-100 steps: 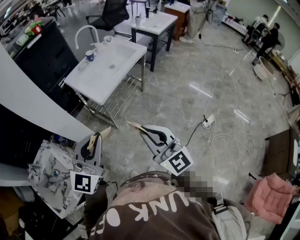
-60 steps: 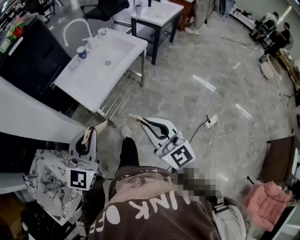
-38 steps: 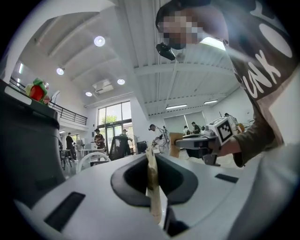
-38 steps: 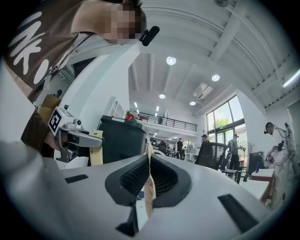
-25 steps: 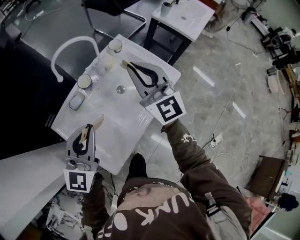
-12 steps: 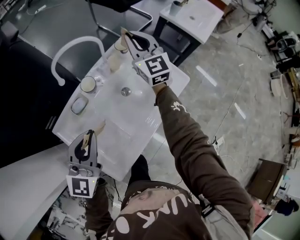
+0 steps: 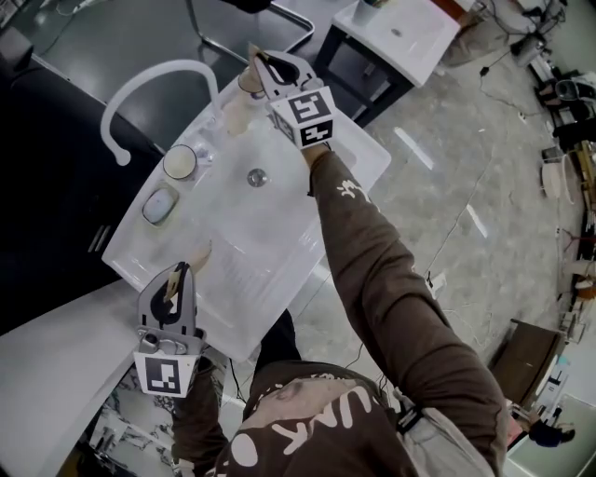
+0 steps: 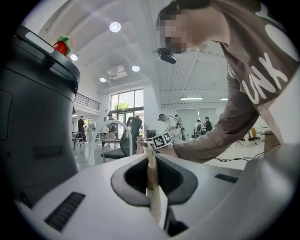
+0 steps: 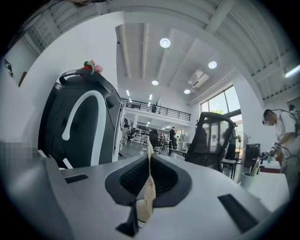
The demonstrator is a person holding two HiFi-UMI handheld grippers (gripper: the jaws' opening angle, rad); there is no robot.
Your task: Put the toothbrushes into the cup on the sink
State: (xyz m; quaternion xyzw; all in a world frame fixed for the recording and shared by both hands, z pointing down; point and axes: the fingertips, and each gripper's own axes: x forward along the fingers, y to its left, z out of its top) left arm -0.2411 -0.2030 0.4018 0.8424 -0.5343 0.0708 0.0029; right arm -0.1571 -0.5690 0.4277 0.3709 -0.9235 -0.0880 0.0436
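Note:
The white sink [image 7: 279, 252] stands below me, with a white arched faucet [image 7: 154, 88] at its far left. A round cup [image 7: 180, 161] sits on the rim by the faucet. A second cup [image 7: 246, 84] stands at the far corner beside a pale bottle [image 7: 233, 114]. My right gripper [image 7: 251, 51] is shut and empty, its tips just over that far cup. My left gripper [image 7: 201, 253] is shut and empty above the sink's near edge. I cannot make out any toothbrush. The left gripper view shows its jaws [image 8: 147, 145] together; the right gripper view shows its jaws [image 9: 150, 150] likewise.
A soap dish [image 7: 158, 204] lies on the rim near the round cup. A dark cabinet [image 7: 47, 158] stands left of the sink. A second white table [image 7: 410, 28] and a chair frame [image 7: 233, 23] stand beyond it. Cables [image 7: 438, 270] lie on the floor at right.
I have walked up to the sink. In the last second my right gripper reached from over the basin to the far corner cup; the left gripper stayed over the near edge.

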